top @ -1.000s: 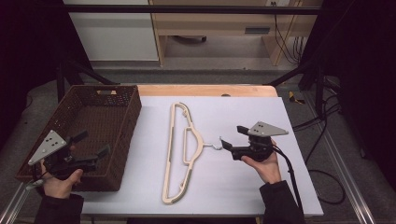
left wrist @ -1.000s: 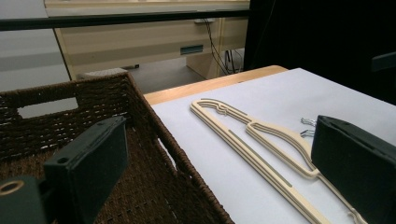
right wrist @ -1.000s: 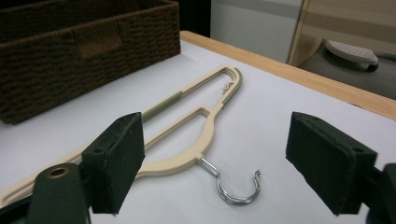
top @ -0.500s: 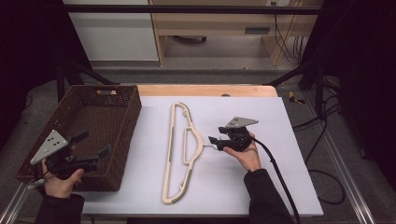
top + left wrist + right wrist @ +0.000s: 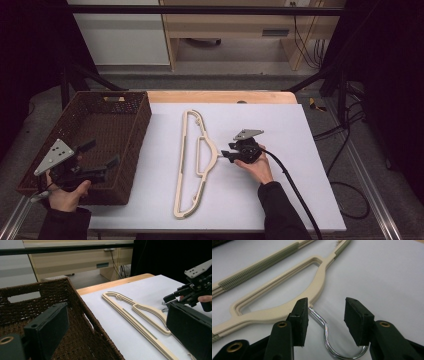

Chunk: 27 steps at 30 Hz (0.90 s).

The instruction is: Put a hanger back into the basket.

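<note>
A white sheet covers the table (image 5: 300, 150). Nearest, the right gripper (image 5: 325, 320) has just been closing, its jaws straddling the cream plastic hanger's (image 5: 192, 165) chrome wire hook (image 5: 325, 335) without pressing it, apparently to lift it. The left gripper (image 5: 102, 160) hangs spread over the brown wicker basket (image 5: 132, 145), likely waiting.

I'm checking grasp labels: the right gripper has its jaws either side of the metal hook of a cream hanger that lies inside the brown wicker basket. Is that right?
Not quite. The hanger lies flat on the white table top, beside the basket, not inside it; the high view shows this. The rest holds: the right gripper has its jaws either side of the metal hook, and they have just been closing without pressing on it yet.
</note>
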Motion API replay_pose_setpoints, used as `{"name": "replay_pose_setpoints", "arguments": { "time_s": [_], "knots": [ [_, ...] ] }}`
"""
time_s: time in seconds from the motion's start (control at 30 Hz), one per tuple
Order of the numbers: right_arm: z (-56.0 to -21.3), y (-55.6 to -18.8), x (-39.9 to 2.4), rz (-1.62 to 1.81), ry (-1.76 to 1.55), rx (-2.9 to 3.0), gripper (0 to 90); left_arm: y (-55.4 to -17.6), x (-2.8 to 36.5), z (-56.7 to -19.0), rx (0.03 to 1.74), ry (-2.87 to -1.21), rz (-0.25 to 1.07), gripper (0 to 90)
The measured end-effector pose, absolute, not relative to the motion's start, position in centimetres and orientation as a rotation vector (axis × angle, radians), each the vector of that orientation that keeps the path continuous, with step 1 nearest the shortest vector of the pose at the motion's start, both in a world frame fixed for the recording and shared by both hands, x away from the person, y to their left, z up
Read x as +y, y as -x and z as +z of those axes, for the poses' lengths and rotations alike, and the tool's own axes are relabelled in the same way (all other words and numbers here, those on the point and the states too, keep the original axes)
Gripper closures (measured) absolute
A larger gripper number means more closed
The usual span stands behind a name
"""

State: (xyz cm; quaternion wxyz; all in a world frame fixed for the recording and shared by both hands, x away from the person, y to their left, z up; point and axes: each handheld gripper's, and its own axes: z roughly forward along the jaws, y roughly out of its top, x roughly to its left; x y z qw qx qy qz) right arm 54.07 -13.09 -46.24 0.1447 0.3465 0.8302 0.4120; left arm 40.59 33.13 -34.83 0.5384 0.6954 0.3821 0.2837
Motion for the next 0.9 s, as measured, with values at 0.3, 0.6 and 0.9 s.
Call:
{"name": "replay_pose_setpoints", "arguments": {
  "time_s": [0.3, 0.6, 0.9],
  "knots": [
    [-46.7, -54.4, -13.2, 1.159, -1.021, 2.432, 68.1, -40.7, 33.0, -34.9, 0.906, -1.664, 0.671, 4.2],
    [-47.3, -54.9, -13.4, 1.151, -1.013, 2.482, 77.8, -40.8, 32.8, -35.0, 0.903, -1.672, 0.673, 4.3],
    [-47.7, -55.2, -13.4, 1.163, -0.99, 2.521, 80.1, -40.8, 32.8, -35.0, 0.9, -1.686, 0.672, 4.4]
  ]
}}
